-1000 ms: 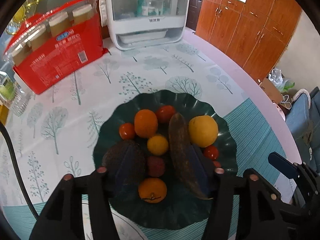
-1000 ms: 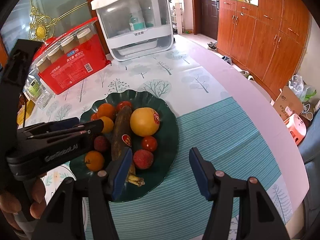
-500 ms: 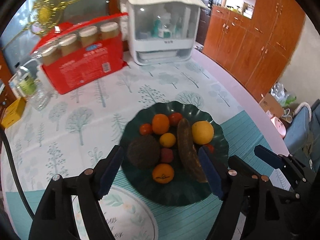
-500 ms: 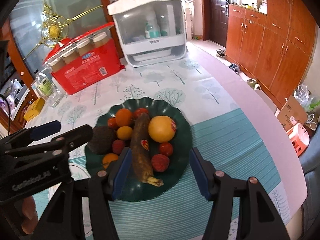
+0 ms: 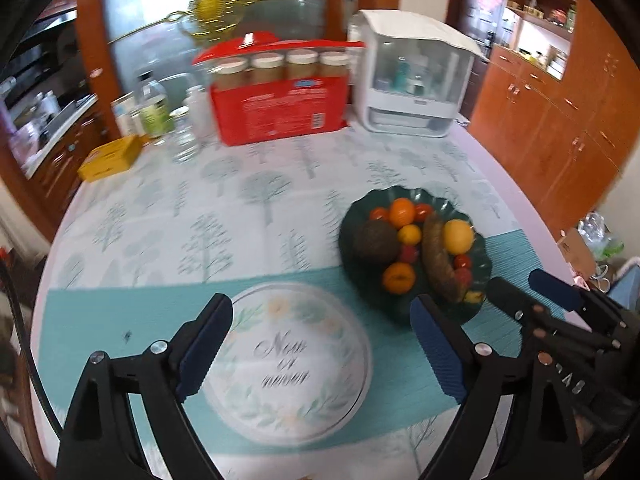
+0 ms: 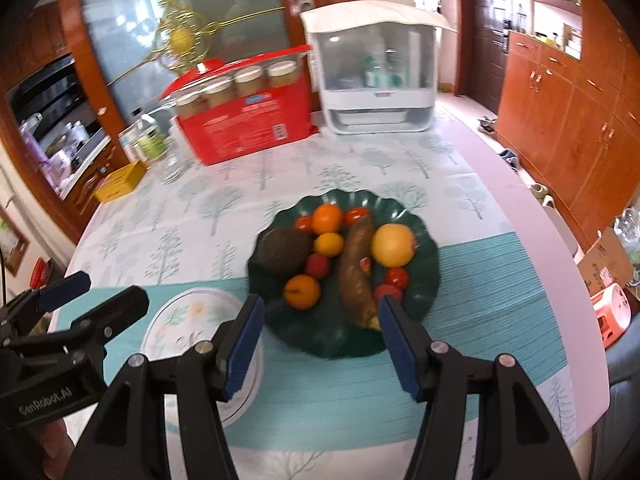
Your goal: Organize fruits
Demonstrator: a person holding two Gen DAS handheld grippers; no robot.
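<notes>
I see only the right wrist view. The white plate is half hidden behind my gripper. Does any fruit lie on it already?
Observer: No. The left wrist view shows the whole white plate, with no fruit on it.
Operator: Is the left gripper open?
Observer: Yes, the left gripper is open, and its fingers frame that plate.
Operator: Is anything beside the plate?
Observer: Only a small dark speck on the teal mat, left of the plate.

red jar box (image 5: 280,110) | white cabinet (image 5: 412,76) right of it | yellow box (image 5: 110,158) | bottles (image 5: 154,110)
</notes>
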